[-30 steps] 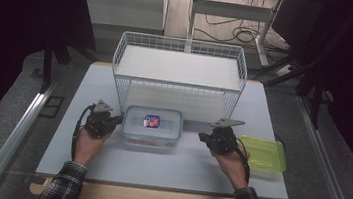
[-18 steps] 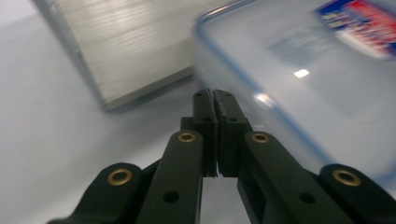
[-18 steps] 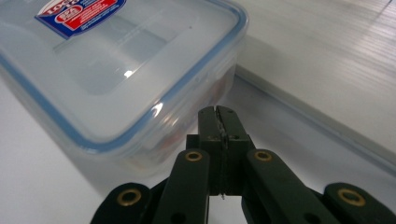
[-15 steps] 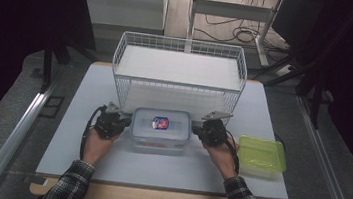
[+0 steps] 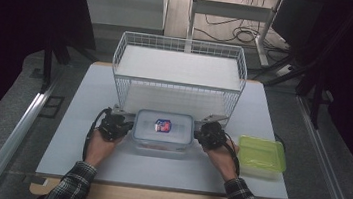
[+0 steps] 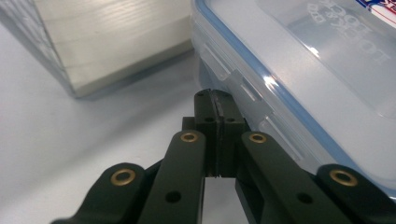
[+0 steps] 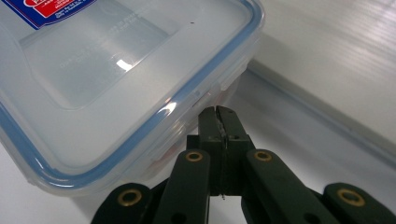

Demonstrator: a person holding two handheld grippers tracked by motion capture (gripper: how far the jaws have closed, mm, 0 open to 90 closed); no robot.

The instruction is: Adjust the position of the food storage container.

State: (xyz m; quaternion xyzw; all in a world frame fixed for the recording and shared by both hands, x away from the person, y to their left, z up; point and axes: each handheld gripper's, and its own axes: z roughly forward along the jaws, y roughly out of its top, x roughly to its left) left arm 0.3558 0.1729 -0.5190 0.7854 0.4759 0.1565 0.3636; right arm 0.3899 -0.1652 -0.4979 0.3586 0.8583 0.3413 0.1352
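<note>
A clear plastic food container (image 5: 163,132) with a blue-sealed lid and a red and blue label sits on the white table in front of the wire basket. My left gripper (image 5: 127,127) is at the container's left end, its jaws shut with nothing between them. In the left gripper view the shut left gripper (image 6: 215,100) points at the side latch of the container (image 6: 299,70). My right gripper (image 5: 200,132) is at the container's right end, also shut. In the right gripper view the right gripper (image 7: 219,113) reaches under the lid's edge of the container (image 7: 116,74).
A white wire basket (image 5: 179,72) with a shelf on top stands right behind the container. A green lidded box (image 5: 261,154) lies on the table to the right of my right hand. The table's front edge (image 5: 155,183) is near the person's sleeves.
Both hands have moved inward from the sides until the grippers' tips stand against the two ends of the container. The container has stayed in place.
</note>
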